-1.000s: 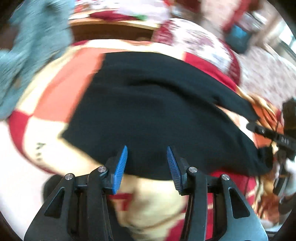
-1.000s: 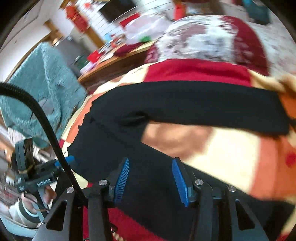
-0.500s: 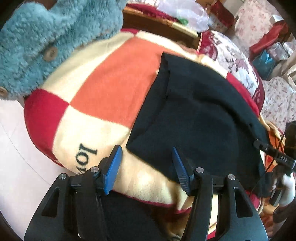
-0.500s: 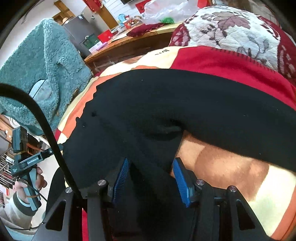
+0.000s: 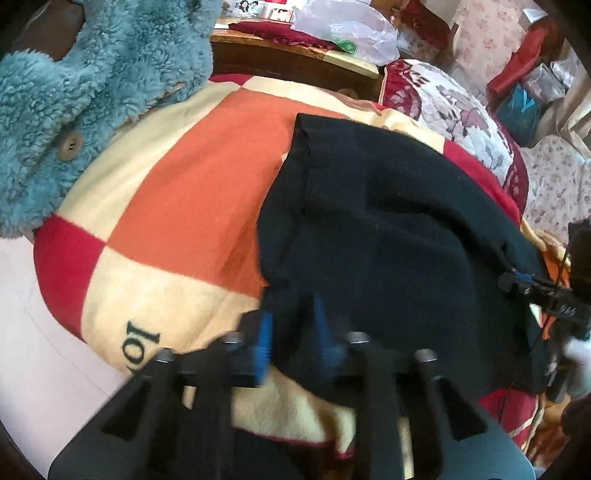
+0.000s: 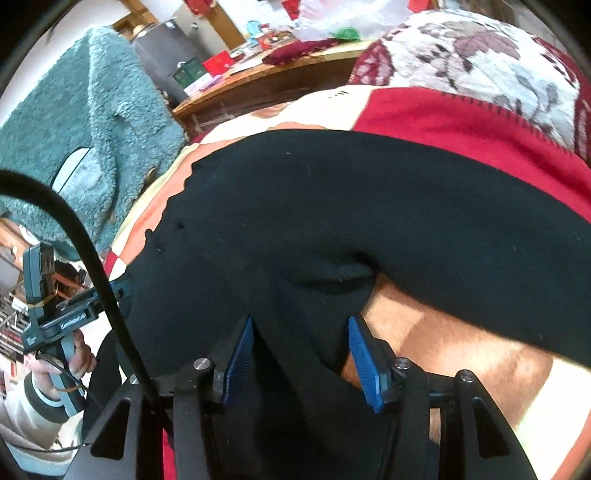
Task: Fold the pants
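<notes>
Pants: black pants [image 5: 399,236] spread over the checked blanket [image 5: 177,192], waist end towards the left, one leg running far across to the right and the other coming near, with a bare wedge of blanket between them on the right wrist view
Pants edge: the near-left corner bunches up right at the left tool, cloth rising between its blue pads
Left gripper: left gripper [image 5: 291,338] has its jaws drawn close together with black cloth between them; the view is blurred, so whether the pads press the cloth I cannot tell
Left gripper, seen from the right: it shows at the far left edge of the pants, gripped by the person's hand [image 6: 70,365], its tip touching the cloth
Right gripper: right gripper [image 6: 301,354] has its jaws spread wide, straddling the near leg close to the crotch fold; the cloth lies between the pads, with no squeeze showing
Blanket: orange, cream and red squares, dark lettering on the near-left cream square
Fleece: a teal fleece garment [image 5: 85,92] with a round button hangs at the far left, its hem resting on the blanket's edge
Pillow: a floral pillow [image 6: 498,70] sits far right, behind the red band of the blanket
Background: a wooden table [image 5: 291,59] beyond the bed carries a clear plastic bag [image 5: 347,29]
</notes>
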`<state>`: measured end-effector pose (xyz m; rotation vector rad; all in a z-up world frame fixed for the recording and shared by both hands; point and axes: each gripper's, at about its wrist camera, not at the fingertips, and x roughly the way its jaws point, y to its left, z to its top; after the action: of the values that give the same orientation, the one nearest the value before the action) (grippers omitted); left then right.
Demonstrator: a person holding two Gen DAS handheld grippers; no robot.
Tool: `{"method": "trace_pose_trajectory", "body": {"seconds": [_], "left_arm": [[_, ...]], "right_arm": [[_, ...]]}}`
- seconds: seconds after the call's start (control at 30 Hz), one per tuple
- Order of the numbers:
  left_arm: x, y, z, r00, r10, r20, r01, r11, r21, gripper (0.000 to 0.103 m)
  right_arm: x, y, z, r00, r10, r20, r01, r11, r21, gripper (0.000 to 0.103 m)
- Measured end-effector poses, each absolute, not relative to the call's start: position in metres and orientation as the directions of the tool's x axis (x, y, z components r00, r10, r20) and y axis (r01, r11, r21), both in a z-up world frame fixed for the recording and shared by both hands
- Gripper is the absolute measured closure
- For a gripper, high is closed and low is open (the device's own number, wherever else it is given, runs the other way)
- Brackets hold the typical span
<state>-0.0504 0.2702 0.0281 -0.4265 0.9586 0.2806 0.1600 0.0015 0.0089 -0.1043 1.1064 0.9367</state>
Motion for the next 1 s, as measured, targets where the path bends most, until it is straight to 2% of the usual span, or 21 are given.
{"method": "trace_pose_trajectory", "body": {"seconds": [0.13,0.23,0.3,0.53,0.63,0.73,0.87,0.93,1.0], "left_arm": [[-0.054,0.271,0.035,0.565,0.06,-0.823,-0.4,0.892,-0.209,0.093],[-0.062,0.279,0.044,0.59,0.042,-0.806,-0.395,0.886,-0.243,0.094],[-0.067,0.284,0.05,0.601,0.038,-0.798,-0.393,0.884,-0.254,0.094],[-0.093,0.306,0.064,0.599,0.114,-0.792,-0.446,0.869,-0.212,0.094],[-0.093,0.315,0.045,0.559,0.091,-0.824,-0.479,0.847,-0.232,0.094],[-0.09,0.311,0.032,0.537,0.114,-0.836,-0.5,0.842,-0.205,0.093],[-0.09,0.314,0.031,0.525,0.132,-0.841,-0.529,0.825,-0.2,0.087],[-0.092,0.318,0.035,0.517,0.152,-0.843,-0.547,0.816,-0.188,0.081],[-0.096,0.322,0.039,0.508,0.183,-0.842,-0.565,0.808,-0.166,0.079]], "right_arm": [[0.157,0.009,0.009,0.139,0.59,-0.795,-0.722,0.61,0.327,0.065],[0.155,0.013,0.015,0.123,0.612,-0.781,-0.725,0.593,0.351,0.073],[0.151,0.019,0.019,0.112,0.625,-0.772,-0.735,0.576,0.359,0.073],[0.138,0.054,0.034,0.068,0.684,-0.727,-0.77,0.499,0.398,0.073],[0.13,0.072,0.031,0.09,0.653,-0.752,-0.801,0.496,0.334,0.072],[0.131,0.077,0.014,0.085,0.579,-0.811,-0.777,0.547,0.31,0.062],[0.122,0.039,0.025,0.14,0.601,-0.787,-0.758,0.576,0.305,0.061],[0.118,0.011,0.035,0.189,0.586,-0.788,-0.751,0.603,0.269,0.055],[0.115,-0.017,0.04,0.213,0.584,-0.783,-0.743,0.618,0.258,0.055]]}}
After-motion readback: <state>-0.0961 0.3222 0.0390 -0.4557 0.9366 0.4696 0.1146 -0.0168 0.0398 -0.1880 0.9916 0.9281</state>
